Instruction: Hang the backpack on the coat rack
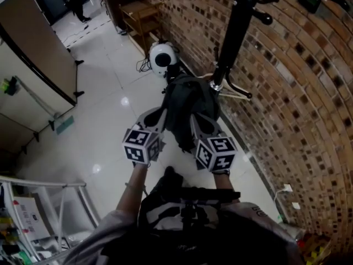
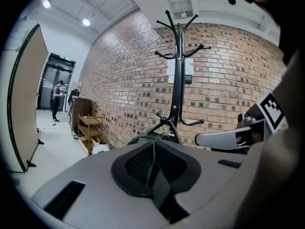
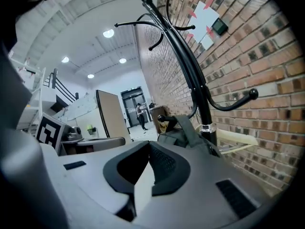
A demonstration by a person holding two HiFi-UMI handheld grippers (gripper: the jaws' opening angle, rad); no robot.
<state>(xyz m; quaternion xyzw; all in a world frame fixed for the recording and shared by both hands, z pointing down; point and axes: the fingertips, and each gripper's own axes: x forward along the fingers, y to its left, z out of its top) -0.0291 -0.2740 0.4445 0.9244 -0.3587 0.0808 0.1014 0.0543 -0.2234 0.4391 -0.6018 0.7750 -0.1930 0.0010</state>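
A dark backpack (image 1: 190, 101) hangs low against the black coat rack (image 1: 234, 32), with its strap (image 3: 183, 123) looped over a ball-tipped lower hook. Both grippers sit side by side just in front of the bag. The left gripper (image 1: 164, 115) is at the bag's left side and the right gripper (image 1: 194, 120) at its right. In the left gripper view the jaws (image 2: 153, 144) are shut, the backpack top (image 2: 143, 138) just beyond them, and no fabric shows in the pads. In the right gripper view the jaws (image 3: 149, 144) are also shut and empty, short of the backpack (image 3: 176, 135).
A brick wall (image 1: 298, 93) runs right behind the rack. A white round device (image 1: 162, 55) and a wooden shelf (image 1: 140, 12) stand along it farther off. A pale wooden hanger (image 3: 238, 140) hangs by the pole. A beige partition (image 1: 33, 43) is at left, a white railing (image 1: 49, 203) near left.
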